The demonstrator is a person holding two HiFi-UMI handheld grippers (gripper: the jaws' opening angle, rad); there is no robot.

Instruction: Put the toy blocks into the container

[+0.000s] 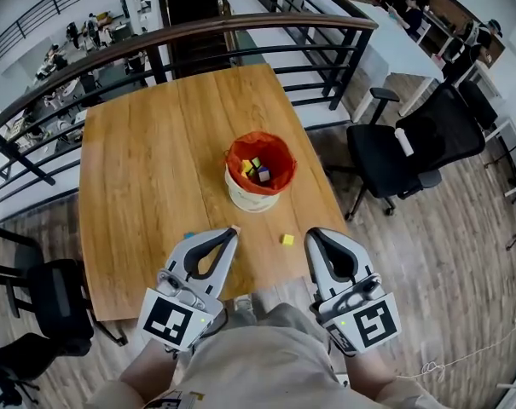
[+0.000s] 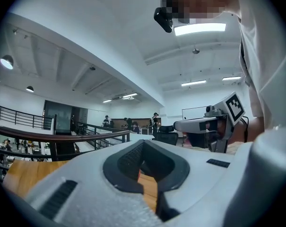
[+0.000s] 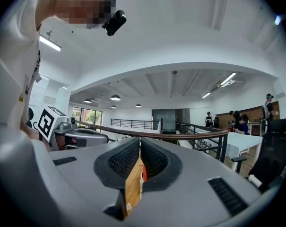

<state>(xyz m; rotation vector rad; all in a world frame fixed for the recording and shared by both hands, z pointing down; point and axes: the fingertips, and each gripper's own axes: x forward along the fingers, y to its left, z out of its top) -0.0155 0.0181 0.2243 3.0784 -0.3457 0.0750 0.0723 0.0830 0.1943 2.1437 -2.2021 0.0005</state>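
A white container [image 1: 247, 199] lined with an orange bag stands in the middle of the wooden table [image 1: 138, 169], with several coloured blocks [image 1: 257, 170] inside. One yellow block [image 1: 287, 239] lies on the table near the front edge, just left of my right gripper [image 1: 312, 234]. A small blue piece [image 1: 188, 235] shows beside my left gripper [image 1: 234, 230]. Both grippers hover level at the table's near edge, pointing toward the container, jaws shut and holding nothing. The left gripper [image 2: 143, 170] and right gripper [image 3: 139, 163] show only a thin slit of table between their pads.
A dark metal railing [image 1: 240, 25] with a wooden top runs behind and left of the table. A black office chair [image 1: 411, 147] stands to the right, another dark chair [image 1: 53, 301] at the lower left. My legs [image 1: 258, 356] are against the table's front edge.
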